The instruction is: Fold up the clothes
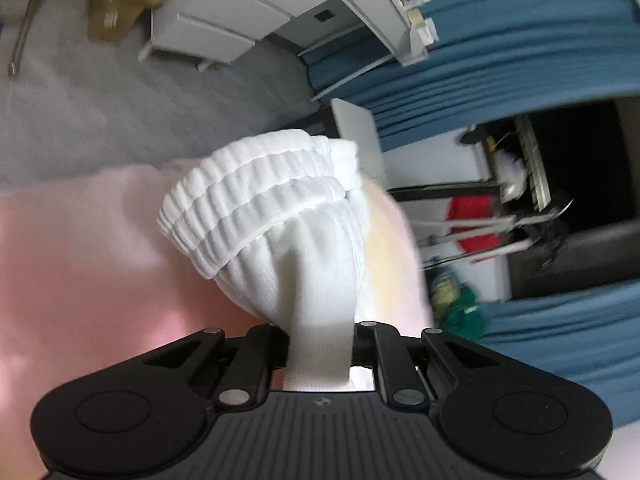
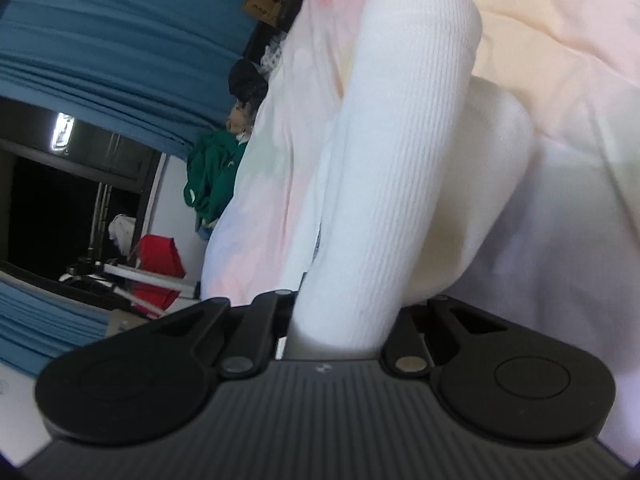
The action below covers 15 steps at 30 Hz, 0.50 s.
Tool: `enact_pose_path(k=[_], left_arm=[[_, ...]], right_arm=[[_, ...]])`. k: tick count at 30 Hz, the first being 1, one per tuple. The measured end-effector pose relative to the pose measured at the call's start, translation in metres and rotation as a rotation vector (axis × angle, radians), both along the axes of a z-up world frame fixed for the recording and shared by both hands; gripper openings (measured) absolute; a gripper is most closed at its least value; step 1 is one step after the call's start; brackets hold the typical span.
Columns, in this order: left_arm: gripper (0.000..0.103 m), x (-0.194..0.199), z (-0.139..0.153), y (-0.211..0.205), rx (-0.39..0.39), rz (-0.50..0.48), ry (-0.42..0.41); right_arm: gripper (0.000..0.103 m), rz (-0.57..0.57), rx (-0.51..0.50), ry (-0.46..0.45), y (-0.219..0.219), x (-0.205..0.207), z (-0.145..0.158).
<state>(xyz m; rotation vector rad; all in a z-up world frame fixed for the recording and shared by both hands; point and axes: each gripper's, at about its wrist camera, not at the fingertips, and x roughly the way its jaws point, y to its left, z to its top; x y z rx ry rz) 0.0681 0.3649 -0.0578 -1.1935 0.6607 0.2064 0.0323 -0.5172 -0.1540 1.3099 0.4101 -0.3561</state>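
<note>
1. The left gripper (image 1: 320, 344) has its jaws clamped on a narrow pinch of the white ribbed knit garment (image 1: 280, 216), just below its gathered elastic waistband (image 1: 256, 184). The bite looks small; in my judgement a tug could pull the cloth free.
2. The right gripper (image 2: 340, 328) has its jaws clamped on a rolled fold of the same white ribbed knit garment (image 2: 400, 160), which stands up from the jaws in a thick tube. Several layers seem caught together, so an inner layer may slip out and spoil the fold.
3. The garment hangs between the two grippers above the pastel pink and yellow bed cover (image 2: 540, 40). If the hands part unevenly, the cloth would likely twist or land creased.
4. Farther off, a green garment heap (image 2: 212, 176) and a red cloth (image 2: 158, 268) lie beyond the bed's edge, before the blue pleated curtains (image 1: 520, 40). A wide swing could drag the hem over that edge.
</note>
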Motion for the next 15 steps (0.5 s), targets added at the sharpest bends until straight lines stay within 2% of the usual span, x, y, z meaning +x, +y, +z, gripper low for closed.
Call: enact_pose_path(k=[1,4,7,8,10,12,15], left_arm=[[0.014,-0.002,-0.003,-0.001,0.034,-0.008,0.023],[0.016,-0.001,-0.018,-0.001,0.031,-0.006,0.099],[0.02,-0.001,-0.025,0.006,0.018,-0.029,0.118],[0.022,-0.002,-0.026,0.007,0.015,-0.035,0.115],[0.026,-0.004,-0.021,0.001,0.062,-0.057,0.129],[0.041,-0.007,-0.016,-0.005,0.109,-0.079,0.144],[0.053,-0.014,-0.002,-0.018,0.187,-0.104,0.154]], right_arm=[[0.017,0.008,0.012,0.012,-0.001,-0.006,-0.004],[0.019,0.003,0.098,0.041,-0.005,-0.017,-0.023],[0.023,-0.003,0.165,0.036,-0.009,-0.02,-0.034],[0.026,0.002,0.154,0.036,-0.009,-0.018,-0.034],[0.033,0.001,0.12,0.047,-0.01,-0.016,-0.031],[0.049,-0.027,0.118,0.041,-0.011,-0.018,-0.03],[0.065,-0.094,0.134,0.016,-0.012,-0.025,-0.034]])
